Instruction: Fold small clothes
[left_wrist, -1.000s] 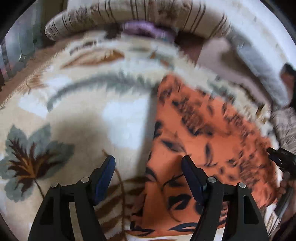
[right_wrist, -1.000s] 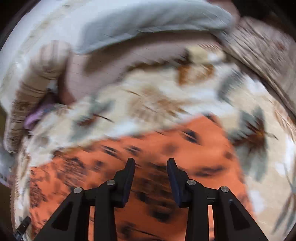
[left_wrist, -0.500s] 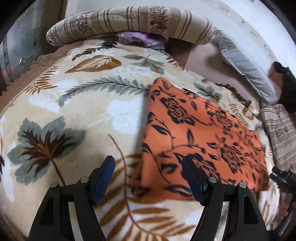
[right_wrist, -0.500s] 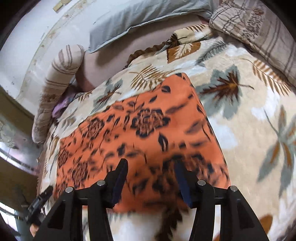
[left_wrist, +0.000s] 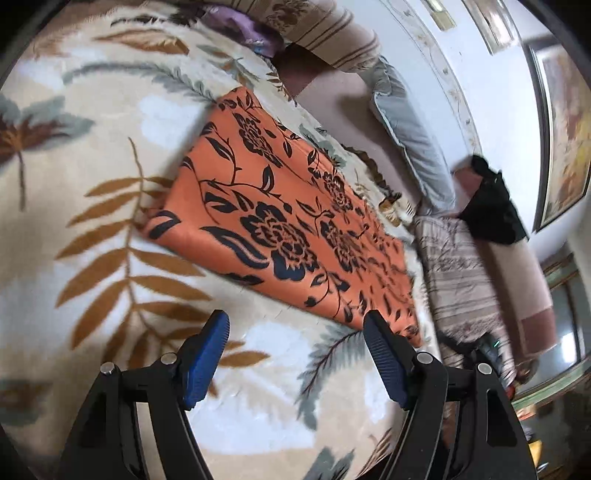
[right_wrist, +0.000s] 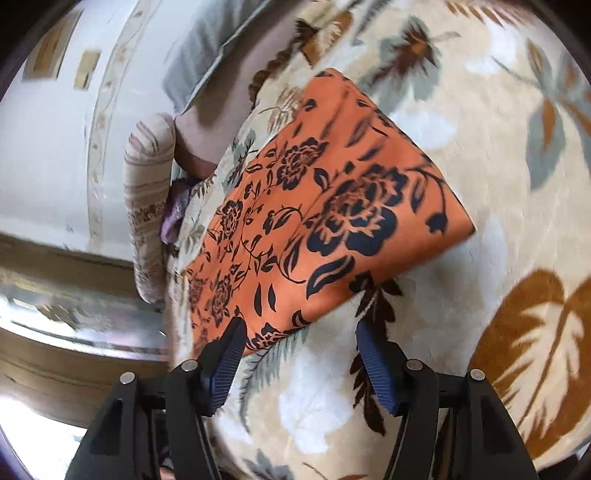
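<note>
An orange cloth with a black flower print (left_wrist: 280, 218) lies folded flat in a rectangle on a cream blanket with leaf patterns (left_wrist: 110, 258). It also shows in the right wrist view (right_wrist: 317, 221). My left gripper (left_wrist: 297, 332) is open and empty, raised above the blanket just short of the cloth's near edge. My right gripper (right_wrist: 299, 339) is open and empty, also raised, with its left fingertip over the cloth's near corner.
A striped bolster (left_wrist: 325, 26) and a grey pillow (left_wrist: 410, 129) lie along the white wall behind the bed. A striped folded blanket (left_wrist: 461, 273) and a black garment (left_wrist: 491, 206) sit at the right. A purple cloth (right_wrist: 173, 214) is tucked by the bolster.
Both grippers have pulled back and lifted away from the cloth, which now lies flat ahead of them. The right gripper has opened wider.
</note>
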